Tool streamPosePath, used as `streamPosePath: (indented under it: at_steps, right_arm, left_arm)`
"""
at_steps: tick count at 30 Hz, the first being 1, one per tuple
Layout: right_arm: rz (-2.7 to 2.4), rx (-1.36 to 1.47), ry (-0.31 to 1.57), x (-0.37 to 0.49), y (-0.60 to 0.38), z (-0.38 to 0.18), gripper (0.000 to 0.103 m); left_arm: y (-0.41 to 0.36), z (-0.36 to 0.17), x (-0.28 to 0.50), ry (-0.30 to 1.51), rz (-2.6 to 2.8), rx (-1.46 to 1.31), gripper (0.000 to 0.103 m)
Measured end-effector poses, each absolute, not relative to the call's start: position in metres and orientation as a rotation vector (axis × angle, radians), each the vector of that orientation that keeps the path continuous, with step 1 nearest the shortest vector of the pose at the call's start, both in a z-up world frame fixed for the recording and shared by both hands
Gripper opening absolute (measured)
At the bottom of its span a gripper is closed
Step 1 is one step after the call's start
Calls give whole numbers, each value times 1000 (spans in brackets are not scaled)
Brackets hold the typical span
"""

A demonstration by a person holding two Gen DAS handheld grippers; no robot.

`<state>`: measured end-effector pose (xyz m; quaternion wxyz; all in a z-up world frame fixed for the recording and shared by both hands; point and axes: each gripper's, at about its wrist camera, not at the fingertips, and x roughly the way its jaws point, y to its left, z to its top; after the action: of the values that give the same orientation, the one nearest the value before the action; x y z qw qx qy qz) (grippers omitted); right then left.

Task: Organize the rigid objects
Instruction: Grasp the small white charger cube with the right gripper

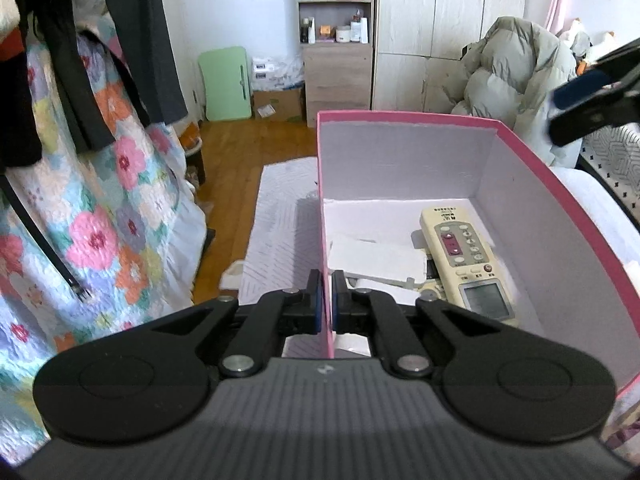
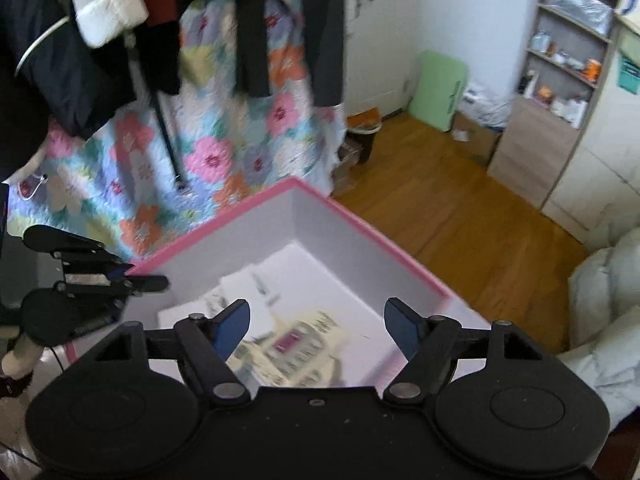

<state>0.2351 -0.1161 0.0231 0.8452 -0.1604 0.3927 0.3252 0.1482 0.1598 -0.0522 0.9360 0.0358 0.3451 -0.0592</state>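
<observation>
Pink cardboard is pinched between the pads of the left gripper [image 1: 327, 302], whose jaws are pressed together on the near left wall of the box [image 1: 560, 184], one pad outside and one inside the rim. The right gripper [image 2: 317, 326] stands above the same box with its jaws spread wide and nothing between them; its blue pads [image 2: 234, 330] hang over the open top, touching nothing. Below them, on the white floor of the box, lies a cream remote control [image 1: 466, 262], face up, with its screen end toward the near wall and its top end pointing at the far right corner; in the right wrist view it is blurred. Beside it, toward the left wall, lie some white sheets of paper [image 1: 376, 258], partly under the remote. The box is pale grey-white inside and open, with no lid on it. It rests on a white patterned cloth [image 1: 280, 232] that shows past its left wall. Farther out, a wooden floor [image 2: 460, 216] runs to a shelf unit [image 1: 336, 40] with bottles and jars, and a pale green board [image 1: 228, 84] leans on the wall. A flowered quilt [image 1: 100, 208] hangs at the left under dark clothes [image 1: 80, 60], and a grey padded jacket [image 1: 516, 72] is heaped beyond the box's far right corner.
</observation>
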Motion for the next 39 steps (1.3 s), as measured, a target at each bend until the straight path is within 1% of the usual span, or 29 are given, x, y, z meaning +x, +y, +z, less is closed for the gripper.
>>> streamPosePath:
  at_steps: [1,6,9,12,15,17,19,26,30,31,32,33,37,39]
  right_arm:
    - [684,-335,833,237,-124,24,85]
    - [703,-279,908,239,-167,3,85]
    - [691,-321,999,240,-174,-20,85]
    - [686,-372,1032,238,-175,-38,84]
    - [694,-421,1058,235,-172,-55,78]
    - [700,-474,1090,232,-170,-70,66]
    - [712,-514,1126,227,-170,-82,61]
    - [715,-676,1098,221,-168,-103,61]
    - [681,-660,1117,229,-170,-114,61]
    - [674,-647,1133,231,-170,-117,60]
    - [668,-628,1138,232,-170,-119,53]
    - [661,-614,1139,234,-171,-118,48]
    - [621,-566,1112,236,-169,-105,48]
    - [614,-541,1078,236,-166,-86,48]
  left_arm:
    - [159,-52,148,703,-117,76,4]
    - [157,-56,151,720,-105,81,3]
    - [155,-57,152,724,-98,92,3]
    - [155,-56,150,721,-96,93,3]
    - [155,-55,150,714,-95,91,3]
    - [155,-54,149,710,-95,93,3]
    - [156,-53,148,709,-96,93,3]
    - [156,-51,148,718,-94,87,3]
    - [155,-51,146,718,-91,90,3]
    - [155,-50,147,717,-91,91,3]
    - [155,-50,146,717,-91,91,3]
    - [155,-50,147,718,-92,89,3]
    - [156,-50,147,718,-93,90,3]
    - [155,-50,146,718,-91,92,3]
